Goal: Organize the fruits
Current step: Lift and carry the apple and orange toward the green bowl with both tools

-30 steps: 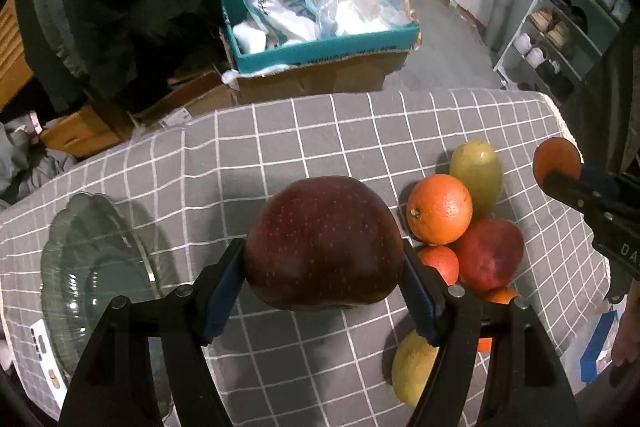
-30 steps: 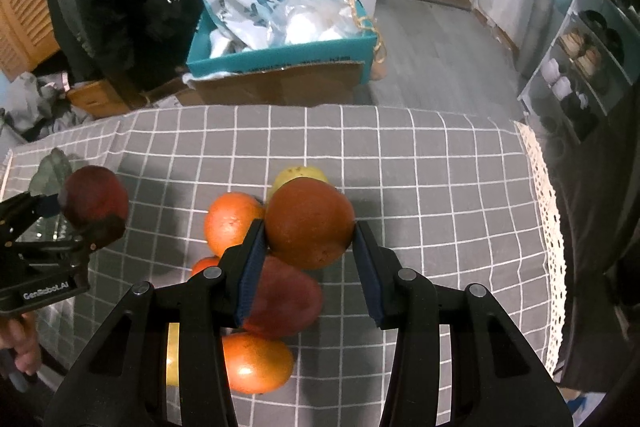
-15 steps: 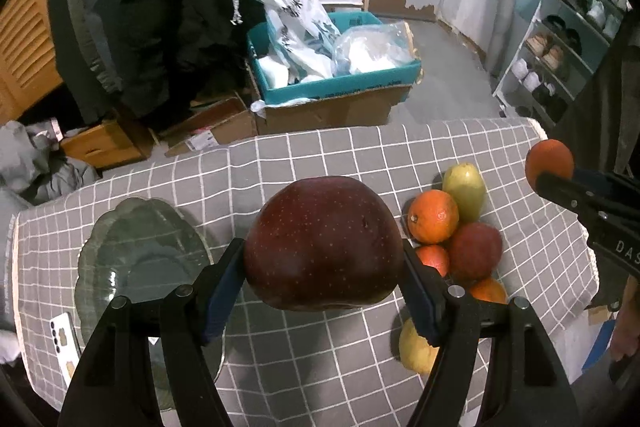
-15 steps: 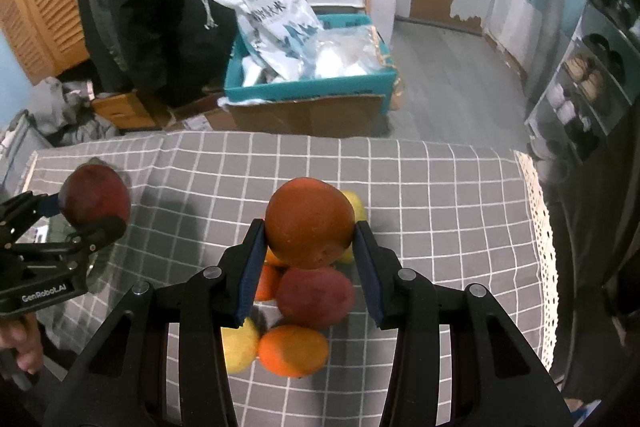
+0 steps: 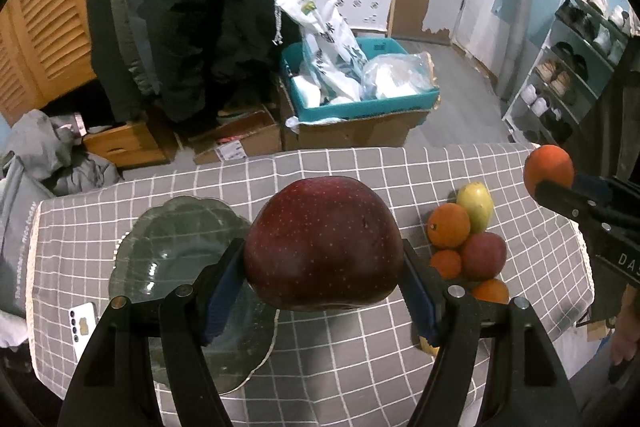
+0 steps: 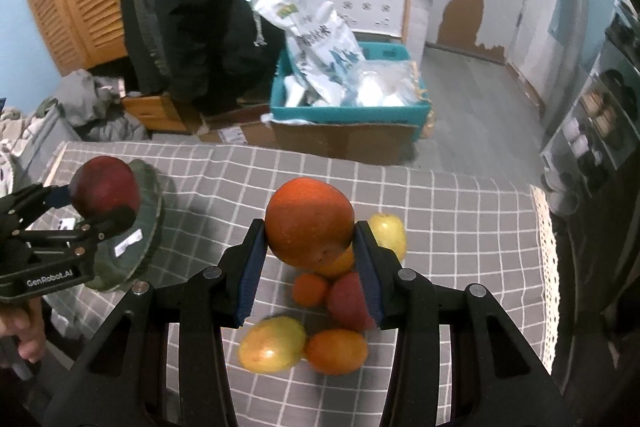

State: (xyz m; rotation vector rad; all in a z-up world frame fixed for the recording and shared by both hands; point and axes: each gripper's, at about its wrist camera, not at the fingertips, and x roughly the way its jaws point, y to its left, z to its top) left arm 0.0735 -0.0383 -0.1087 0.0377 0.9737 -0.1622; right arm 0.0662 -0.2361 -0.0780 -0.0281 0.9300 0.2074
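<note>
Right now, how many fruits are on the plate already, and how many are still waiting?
None are on the green plate yet. Two are in hand: the left gripper holds a dark red apple above the plate's edge, and the right gripper holds an orange. At least six fruits remain in the pile on the checked tablecloth.

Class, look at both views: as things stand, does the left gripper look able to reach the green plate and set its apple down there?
Probably yes. The left gripper holds the dark red apple above the green plate, which appears empty, with nothing between them. The fruit pile and right gripper sit well off to the right.
</note>
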